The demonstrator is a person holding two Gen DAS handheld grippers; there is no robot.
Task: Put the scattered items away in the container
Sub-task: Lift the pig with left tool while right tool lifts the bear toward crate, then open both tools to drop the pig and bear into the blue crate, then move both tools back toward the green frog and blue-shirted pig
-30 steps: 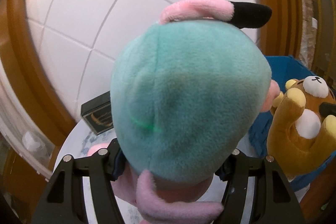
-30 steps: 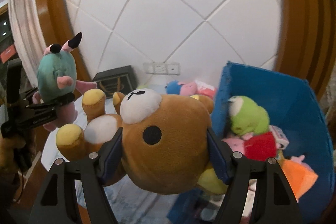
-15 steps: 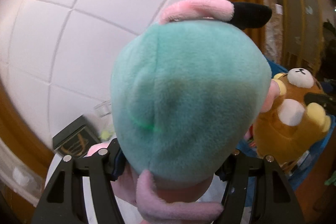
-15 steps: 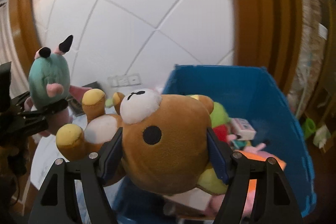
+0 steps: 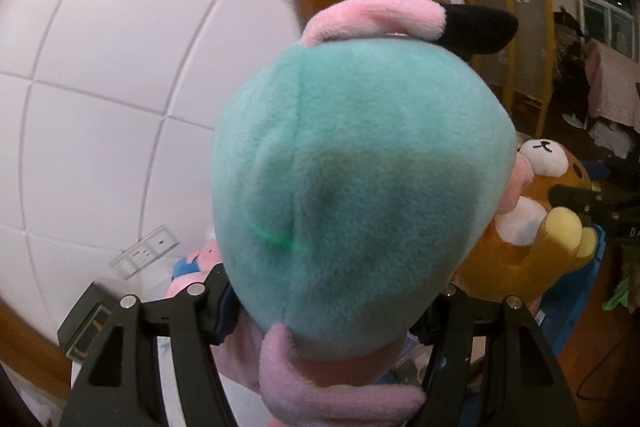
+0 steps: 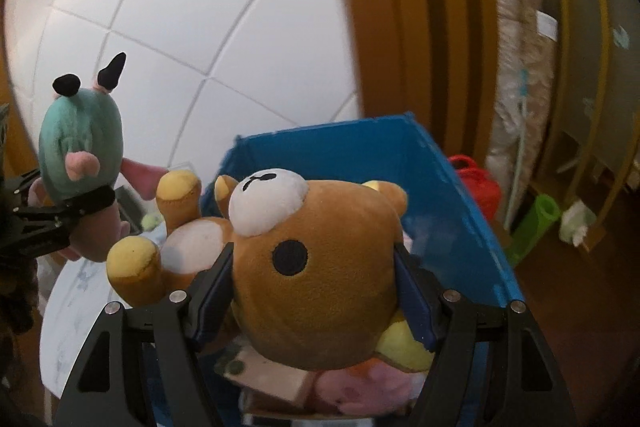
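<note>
My left gripper [image 5: 332, 301] is shut on a teal plush toy [image 5: 360, 187] with pink limbs and black-tipped ears; it fills most of the left wrist view. In the right wrist view the same teal plush toy [image 6: 82, 143] hangs at the left, clamped by the left gripper [image 6: 76, 205]. My right gripper [image 6: 314, 287] is shut on a brown bear plush [image 6: 316, 267] with a white muzzle and yellow paws. The bear hangs over the blue container [image 6: 440, 195], which holds other plush toys. The bear plush [image 5: 532, 227] also shows at the right of the left wrist view.
A white round table [image 6: 76, 307] lies below left with a pink and blue plush [image 5: 196, 263] and a dark box [image 5: 86, 323] on it. Behind is a white tiled wall [image 6: 200, 7] with a wooden frame [image 6: 384, 27]. A red can [image 6: 476, 183] and green item [image 6: 536, 223] sit right of the container.
Both grippers swung rightward with their toys held. The blue container has come nearer and under the bear; the wooden frame and room at the right have entered view.
</note>
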